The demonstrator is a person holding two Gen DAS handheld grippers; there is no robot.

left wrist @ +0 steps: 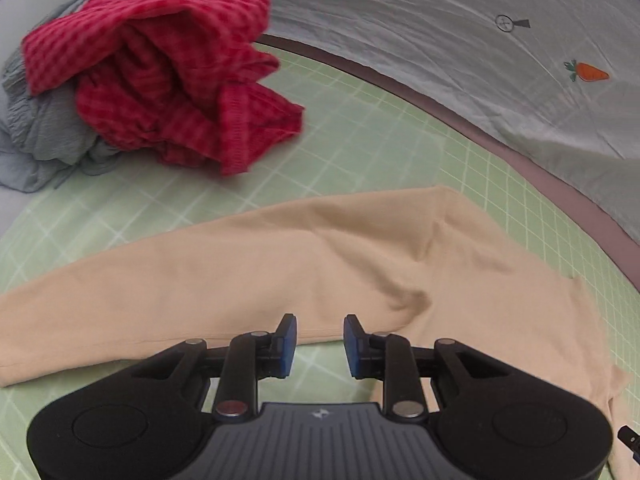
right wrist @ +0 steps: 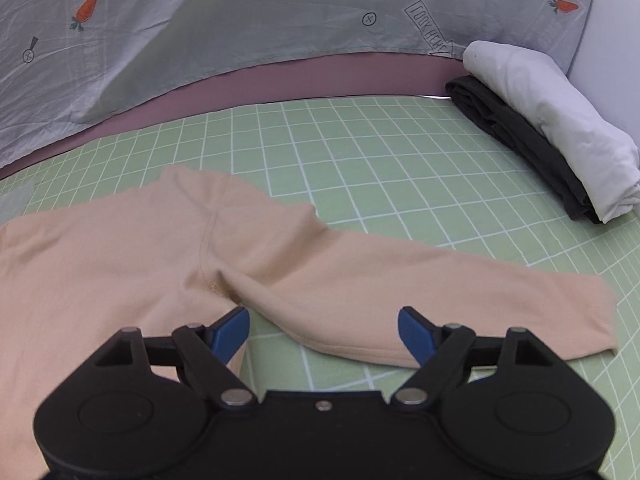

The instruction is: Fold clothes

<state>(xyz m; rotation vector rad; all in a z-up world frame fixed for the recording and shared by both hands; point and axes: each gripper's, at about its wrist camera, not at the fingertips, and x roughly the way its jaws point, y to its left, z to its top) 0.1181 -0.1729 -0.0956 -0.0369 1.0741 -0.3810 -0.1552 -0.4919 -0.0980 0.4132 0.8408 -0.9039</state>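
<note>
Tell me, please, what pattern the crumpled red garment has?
A small red check, like gingham, on the red garment; the left wrist view shows it best.

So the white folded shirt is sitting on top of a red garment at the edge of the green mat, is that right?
Not quite. In the right wrist view the white folded shirt sits on top of a dark grey garment, not a red one. It is at the edge of the green mat, as you said.

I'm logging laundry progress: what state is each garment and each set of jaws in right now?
beige shirt: spread flat on the mat, sleeves out, unfolded
red checked garment: crumpled, atop grey garment
grey garment: crumpled heap
white garment: folded, on dark garment
dark garment: folded
left gripper: jaws apart, empty
right gripper: jaws wide, empty
</note>
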